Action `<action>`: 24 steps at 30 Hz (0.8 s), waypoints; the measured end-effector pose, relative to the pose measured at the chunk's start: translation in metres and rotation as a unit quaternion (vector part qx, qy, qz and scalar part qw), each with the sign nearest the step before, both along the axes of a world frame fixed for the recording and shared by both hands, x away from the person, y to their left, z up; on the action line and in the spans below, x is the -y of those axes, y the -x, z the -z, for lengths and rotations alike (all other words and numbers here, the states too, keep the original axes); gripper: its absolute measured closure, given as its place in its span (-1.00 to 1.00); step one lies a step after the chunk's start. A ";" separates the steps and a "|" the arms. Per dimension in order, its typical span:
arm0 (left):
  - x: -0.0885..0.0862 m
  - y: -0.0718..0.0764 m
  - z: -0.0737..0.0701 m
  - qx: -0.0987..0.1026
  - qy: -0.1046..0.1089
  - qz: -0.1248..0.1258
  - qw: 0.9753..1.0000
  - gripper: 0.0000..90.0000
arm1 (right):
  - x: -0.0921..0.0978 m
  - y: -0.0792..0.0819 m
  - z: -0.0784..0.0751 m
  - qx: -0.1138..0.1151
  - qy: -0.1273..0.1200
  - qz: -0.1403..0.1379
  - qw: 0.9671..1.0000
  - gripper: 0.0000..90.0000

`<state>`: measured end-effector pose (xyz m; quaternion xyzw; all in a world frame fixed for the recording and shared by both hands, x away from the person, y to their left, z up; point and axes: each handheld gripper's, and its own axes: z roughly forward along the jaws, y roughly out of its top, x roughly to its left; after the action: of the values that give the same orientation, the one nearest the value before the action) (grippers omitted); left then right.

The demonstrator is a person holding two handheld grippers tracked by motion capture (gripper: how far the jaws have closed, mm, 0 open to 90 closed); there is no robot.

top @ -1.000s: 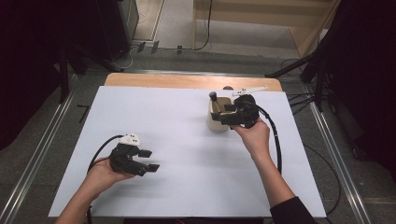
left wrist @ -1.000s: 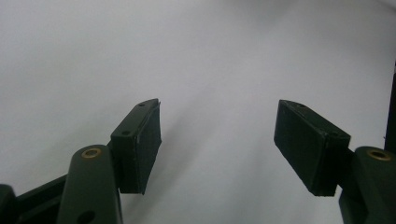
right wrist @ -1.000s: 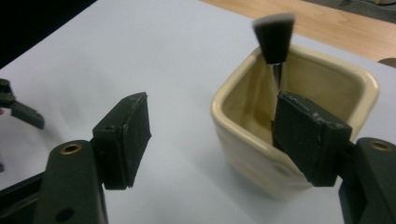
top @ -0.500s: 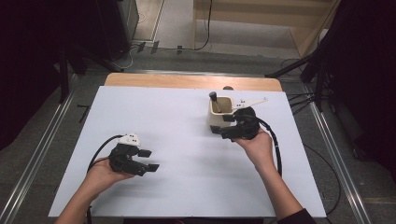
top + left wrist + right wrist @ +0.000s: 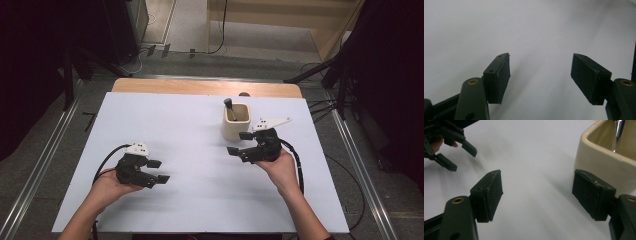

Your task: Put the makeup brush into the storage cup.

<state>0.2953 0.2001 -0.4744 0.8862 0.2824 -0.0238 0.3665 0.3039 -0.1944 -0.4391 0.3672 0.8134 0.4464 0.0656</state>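
A cream square cup [image 5: 234,125] stands on the white table [image 5: 185,130] right of centre, with a black-handled utensil [image 5: 229,106] upright in it. My right gripper [image 5: 239,143] is open just in front of the cup, jaws pointing left, nothing between them. In the right gripper view the cup [image 5: 606,157] sits beside the right jaw, a metal stem [image 5: 617,132] inside it, and the right gripper [image 5: 536,192] is empty. My left gripper [image 5: 159,171] rests open at the front left, over bare table; in its own view the left gripper [image 5: 540,75] holds nothing.
A strip of wooden tabletop [image 5: 200,87] shows behind the white sheet. Metal rails [image 5: 50,150] run along both sides of the table. Cables and dark equipment [image 5: 120,25] lie on the floor beyond. The other hand's gripper [image 5: 449,147] shows far off.
My right gripper has drawn back from the cup toward the person and now sits apart from it, open. The left gripper has stayed put.
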 end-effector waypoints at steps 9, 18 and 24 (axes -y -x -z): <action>0.000 0.000 0.000 0.001 0.001 -0.001 1.000 -0.28 | 0.007 0.009 0.018 -0.012 -0.002 -0.001 1.000 -0.44; 0.000 0.001 0.000 0.004 0.001 -0.001 1.000 -0.29 | 0.014 0.018 0.031 -0.018 0.016 -0.001 1.000 -0.44; 0.001 0.001 0.000 0.004 0.000 -0.001 1.000 -0.29 | 0.027 0.026 0.035 -0.023 0.012 0.010 1.000 -0.44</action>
<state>0.2943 0.1994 -0.4744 0.8862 0.2817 -0.0204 0.3673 0.2779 -0.2214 -0.4740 0.3849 0.8161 0.4275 0.0562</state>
